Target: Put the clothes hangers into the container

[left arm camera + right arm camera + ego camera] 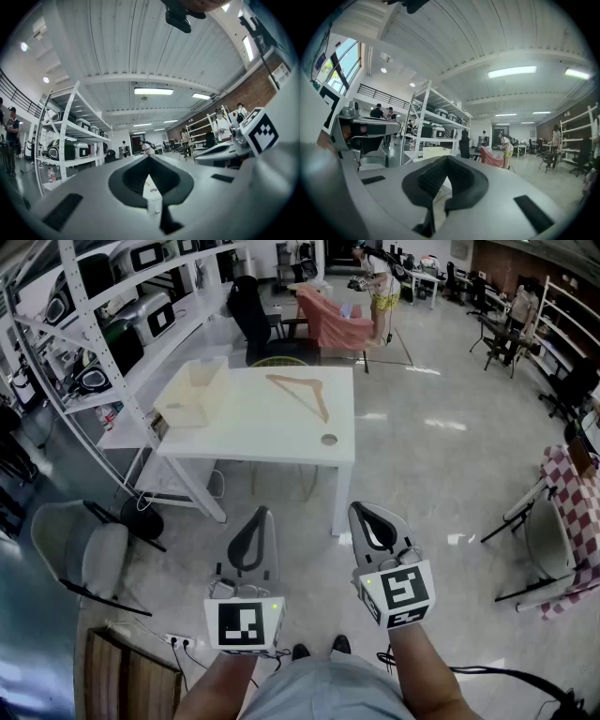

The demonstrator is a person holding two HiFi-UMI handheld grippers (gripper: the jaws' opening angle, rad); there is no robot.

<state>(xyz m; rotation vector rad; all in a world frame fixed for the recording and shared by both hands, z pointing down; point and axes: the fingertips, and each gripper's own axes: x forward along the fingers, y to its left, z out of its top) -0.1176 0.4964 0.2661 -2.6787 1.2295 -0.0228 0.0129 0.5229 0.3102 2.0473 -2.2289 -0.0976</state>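
Both forearms [427,681] run off the head view's bottom edge. On the worktop [272,442] the container [194,393] is pale and only dimly see-through, so what lies in it cannot be told. The hanger [302,393] is too small for its hook to be made out. In the left gripper view the left gripper [149,157] covers nearly all of the worktop. Only a narrow pale strip shows in the opening behind its closed tips, with a tiny round spot that may be the worktop's hole. In the right gripper view the right gripper [446,158] hides the container's lower part. The checked chair [574,512] is cut by the right edge; a wooden thing [117,676] at bottom left is cut off too — its kind unclear.
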